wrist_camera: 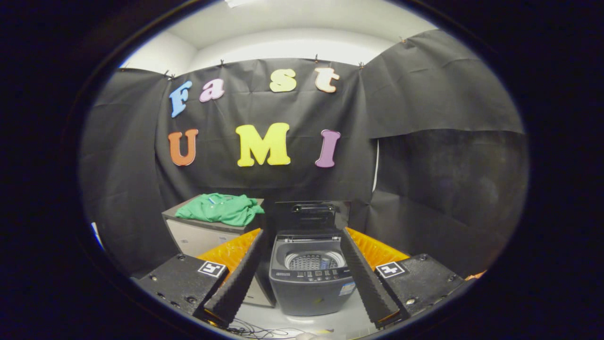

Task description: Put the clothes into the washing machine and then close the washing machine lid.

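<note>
Gripper (302, 274): jaws wide, empty. Washing machine (309, 276) between fingers, lid (311, 215) raised. Green shirt (221, 208) on cabinet (198, 236), far left.

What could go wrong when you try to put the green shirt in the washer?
1. The shirt lies loosely bunched on a cabinet beside the washer, so the open gripper might pinch only a fold and a sleeve could trail or snag on the washer's rim.
2. The lid stands upright behind the drum opening; bumping it while dropping the shirt might knock it down early.
3. Cables lie on the floor in front and could catch.
</note>
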A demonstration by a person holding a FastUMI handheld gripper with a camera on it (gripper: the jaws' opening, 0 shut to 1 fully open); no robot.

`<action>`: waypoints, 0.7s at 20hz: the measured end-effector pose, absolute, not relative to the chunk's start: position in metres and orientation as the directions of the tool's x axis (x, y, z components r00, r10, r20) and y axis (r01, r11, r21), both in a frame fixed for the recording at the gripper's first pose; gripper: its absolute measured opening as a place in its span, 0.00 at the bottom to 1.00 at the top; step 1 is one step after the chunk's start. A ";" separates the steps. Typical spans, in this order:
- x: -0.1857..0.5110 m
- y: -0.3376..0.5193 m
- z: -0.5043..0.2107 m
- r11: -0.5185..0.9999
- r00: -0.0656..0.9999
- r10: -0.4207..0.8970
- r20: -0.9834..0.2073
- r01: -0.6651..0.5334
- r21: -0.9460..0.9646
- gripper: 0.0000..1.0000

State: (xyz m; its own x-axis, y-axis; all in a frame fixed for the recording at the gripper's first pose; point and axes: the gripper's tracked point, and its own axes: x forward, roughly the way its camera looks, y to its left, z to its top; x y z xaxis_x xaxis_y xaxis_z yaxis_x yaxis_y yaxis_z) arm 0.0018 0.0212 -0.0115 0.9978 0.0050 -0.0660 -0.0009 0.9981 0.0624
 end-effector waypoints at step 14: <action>0.184 0.171 0.067 0.979 0.974 0.191 -0.125 -0.179 0.103 1.00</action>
